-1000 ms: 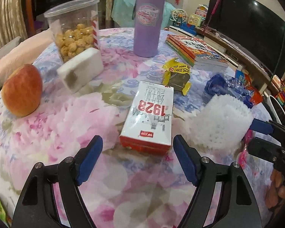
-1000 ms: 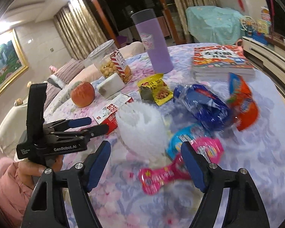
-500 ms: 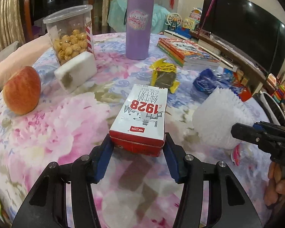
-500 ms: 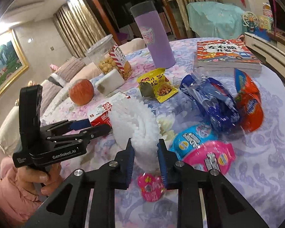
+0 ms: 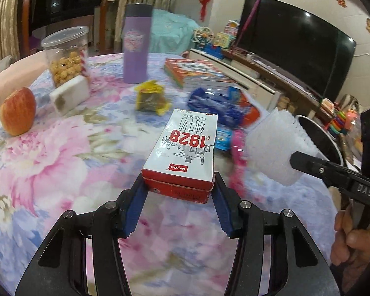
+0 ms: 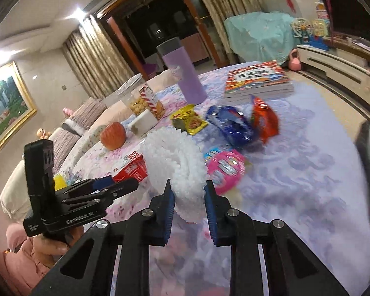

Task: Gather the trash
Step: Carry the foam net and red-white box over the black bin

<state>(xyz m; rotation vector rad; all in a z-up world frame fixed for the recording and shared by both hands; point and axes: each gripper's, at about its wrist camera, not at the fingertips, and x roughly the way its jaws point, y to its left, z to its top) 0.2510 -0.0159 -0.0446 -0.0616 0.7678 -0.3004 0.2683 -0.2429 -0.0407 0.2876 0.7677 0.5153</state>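
My left gripper is shut on the near end of a red and white milk carton and holds it lifted above the flowered tablecloth. My right gripper is shut on a white foam fruit net, also lifted; the net shows in the left wrist view too. The carton's red end shows in the right wrist view. On the cloth lie a yellow snack wrapper, a blue wrapper, an orange wrapper and a pink packet.
An apple, a white block, a snack jar, a purple bottle and stacked books stand on the table. A dark round bin rim is past the table's right edge. A TV stands behind.
Both grippers went from open to shut, the left on the carton and the right on the foam net. Both things have since risen off the table.
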